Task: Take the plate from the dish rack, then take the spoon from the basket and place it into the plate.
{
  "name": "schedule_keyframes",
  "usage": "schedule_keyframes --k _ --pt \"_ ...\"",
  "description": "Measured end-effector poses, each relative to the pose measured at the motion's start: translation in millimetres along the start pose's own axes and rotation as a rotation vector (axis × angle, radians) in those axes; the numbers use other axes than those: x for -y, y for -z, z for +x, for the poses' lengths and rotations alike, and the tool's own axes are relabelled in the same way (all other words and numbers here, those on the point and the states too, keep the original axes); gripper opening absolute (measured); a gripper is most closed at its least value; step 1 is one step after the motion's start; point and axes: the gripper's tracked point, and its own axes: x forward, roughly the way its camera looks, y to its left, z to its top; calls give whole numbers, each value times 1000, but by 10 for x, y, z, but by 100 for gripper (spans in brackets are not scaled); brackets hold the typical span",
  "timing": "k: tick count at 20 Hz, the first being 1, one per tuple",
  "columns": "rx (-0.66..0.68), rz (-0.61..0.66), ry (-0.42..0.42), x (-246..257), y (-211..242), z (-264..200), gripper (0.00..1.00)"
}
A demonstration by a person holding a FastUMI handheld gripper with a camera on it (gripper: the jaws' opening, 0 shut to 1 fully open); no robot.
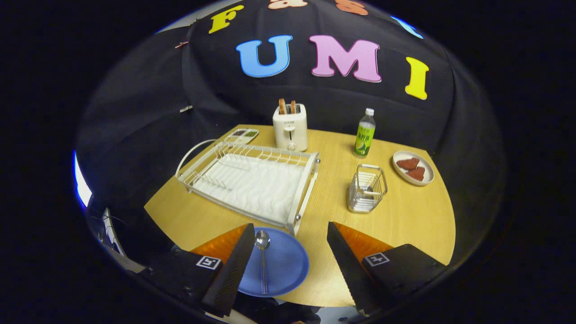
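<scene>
A blue plate [283, 265] lies on the wooden table [405, 220] near its front edge, just in front of the white dish rack [252, 180]. A metal spoon [263, 256] rests in the plate, bowl pointing toward the rack. My gripper [288, 261] hangs above the plate with its two black fingers wide apart and nothing between them; the left finger [234, 265] overlaps the plate's left side and the spoon lies just inside it. The wire basket [366, 188] stands right of the rack, beyond the right finger [346, 265]. The rack holds no dishes.
A white toaster [290, 127] with two slices stands behind the rack. A green bottle [364, 133] is behind the basket. A small plate with reddish cookies [413, 168] sits at the far right. A small tray [242, 134] lies behind the rack's left end.
</scene>
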Motion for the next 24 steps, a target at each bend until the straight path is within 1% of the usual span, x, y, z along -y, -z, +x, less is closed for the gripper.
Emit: schedule_keyframes --k 5,8,12,14,17,24 --pt "198 -62 41 149 -895 -336 99" --pt "281 -82 58 151 -1263 -549 99" --pt "371 -64 71 134 -1655 -851 97" --pt "412 -67 91 189 -1793 -958 98" --pt "447 -75 114 258 -1885 -1048 98" --pt "431 -54 126 332 -1835 -1026 98"
